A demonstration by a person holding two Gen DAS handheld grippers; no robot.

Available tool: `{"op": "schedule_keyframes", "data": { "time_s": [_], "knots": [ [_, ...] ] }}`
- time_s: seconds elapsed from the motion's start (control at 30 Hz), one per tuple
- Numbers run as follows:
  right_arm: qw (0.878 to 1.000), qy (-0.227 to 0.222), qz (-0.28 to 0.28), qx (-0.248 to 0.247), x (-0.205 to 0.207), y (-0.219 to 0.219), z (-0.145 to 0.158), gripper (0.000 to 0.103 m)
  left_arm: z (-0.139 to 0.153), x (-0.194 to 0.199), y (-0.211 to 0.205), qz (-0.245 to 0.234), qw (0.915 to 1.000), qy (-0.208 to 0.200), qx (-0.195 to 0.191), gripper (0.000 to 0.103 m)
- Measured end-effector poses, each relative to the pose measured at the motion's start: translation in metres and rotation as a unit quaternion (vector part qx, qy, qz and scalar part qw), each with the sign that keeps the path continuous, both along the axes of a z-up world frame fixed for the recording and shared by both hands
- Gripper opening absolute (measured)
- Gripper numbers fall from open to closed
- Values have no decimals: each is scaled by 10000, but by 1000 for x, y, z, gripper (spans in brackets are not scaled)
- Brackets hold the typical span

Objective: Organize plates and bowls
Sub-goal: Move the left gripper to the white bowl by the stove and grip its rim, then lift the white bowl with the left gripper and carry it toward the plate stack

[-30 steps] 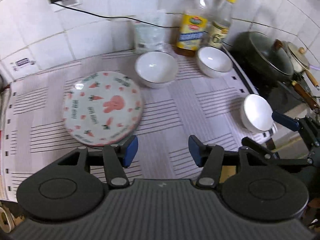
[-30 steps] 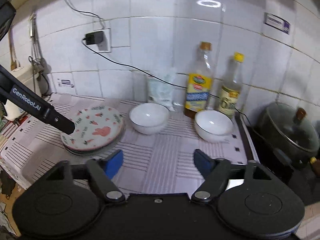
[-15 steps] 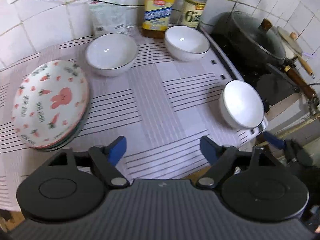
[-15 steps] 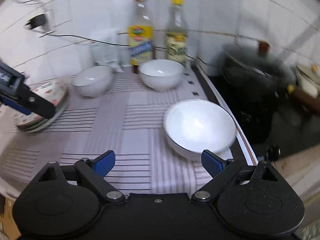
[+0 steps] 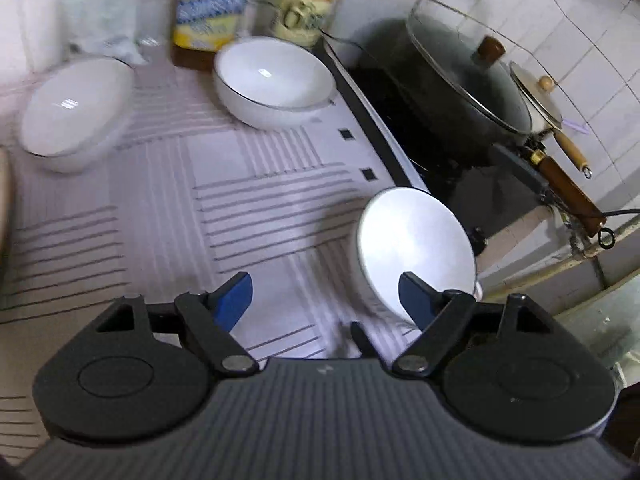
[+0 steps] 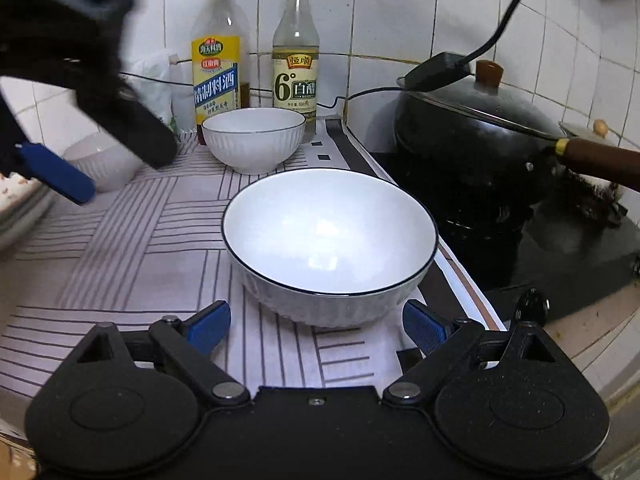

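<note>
A white bowl with a dark rim (image 6: 328, 236) stands on the striped cloth (image 6: 132, 264) near the stove edge. My right gripper (image 6: 316, 322) is open wide just short of it, one pad on each side of its base, neither touching. My left gripper (image 5: 326, 304) hovers over the same bowl (image 5: 416, 244); its jaws are closing, the right pad overlaps the bowl's near rim, and nothing is pressed between them. Two more white bowls (image 5: 276, 80) (image 5: 76, 108) stand at the back. A stack of patterned plates (image 6: 16, 208) shows at the left edge.
Two bottles (image 6: 218, 64) (image 6: 296, 60) and a plastic bag (image 6: 156, 84) line the tiled wall. A lidded black wok (image 6: 472, 148) sits on the stove at the right, its wooden handle (image 6: 600, 160) sticking out. A small lidded pot (image 5: 536, 100) stands behind it.
Both grippers dropped lower and closer to the near bowl. The left one swung right, so the plates slid out of its view, and its jaws spread wider. The right jaws also widened a little.
</note>
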State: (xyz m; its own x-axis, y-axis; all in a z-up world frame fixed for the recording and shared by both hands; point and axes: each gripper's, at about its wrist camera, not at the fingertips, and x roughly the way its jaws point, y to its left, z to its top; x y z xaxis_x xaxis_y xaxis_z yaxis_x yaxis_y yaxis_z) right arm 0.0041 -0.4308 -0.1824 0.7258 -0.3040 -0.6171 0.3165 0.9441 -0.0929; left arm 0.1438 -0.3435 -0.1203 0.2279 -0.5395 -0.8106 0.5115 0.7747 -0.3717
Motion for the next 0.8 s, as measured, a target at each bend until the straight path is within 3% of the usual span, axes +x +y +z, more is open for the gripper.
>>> {"op": "schedule_keyframes", "data": {
  "time_s": [0.1, 0.2, 0.3, 0.37, 0.47, 0.8],
  "knots": [
    [9998, -9, 1, -197, 5, 1, -4, 96, -15, 1, -14, -84, 9998, 174, -100, 75],
    [9998, -163, -47, -131, 5, -4, -8, 96, -25, 1, -25, -139, 9997, 85, -169, 67],
    [9995, -295, -55, -105, 6, -8, -13, 96, -35, 7, -32, -155, 9995, 174, -192, 51],
    [9992, -388, -57, -67, 8, -11, -16, 96, -41, 10, -34, -149, 9991, 279, -298, 33],
    [9986, -529, 1, 23, 9, -15, -20, 96, -47, 11, -37, -138, 9988, 368, -298, 17],
    [9982, -594, 85, 81, 12, -13, -23, 95, -41, 6, -29, -194, 9993, 296, -77, 16]
  ]
}}
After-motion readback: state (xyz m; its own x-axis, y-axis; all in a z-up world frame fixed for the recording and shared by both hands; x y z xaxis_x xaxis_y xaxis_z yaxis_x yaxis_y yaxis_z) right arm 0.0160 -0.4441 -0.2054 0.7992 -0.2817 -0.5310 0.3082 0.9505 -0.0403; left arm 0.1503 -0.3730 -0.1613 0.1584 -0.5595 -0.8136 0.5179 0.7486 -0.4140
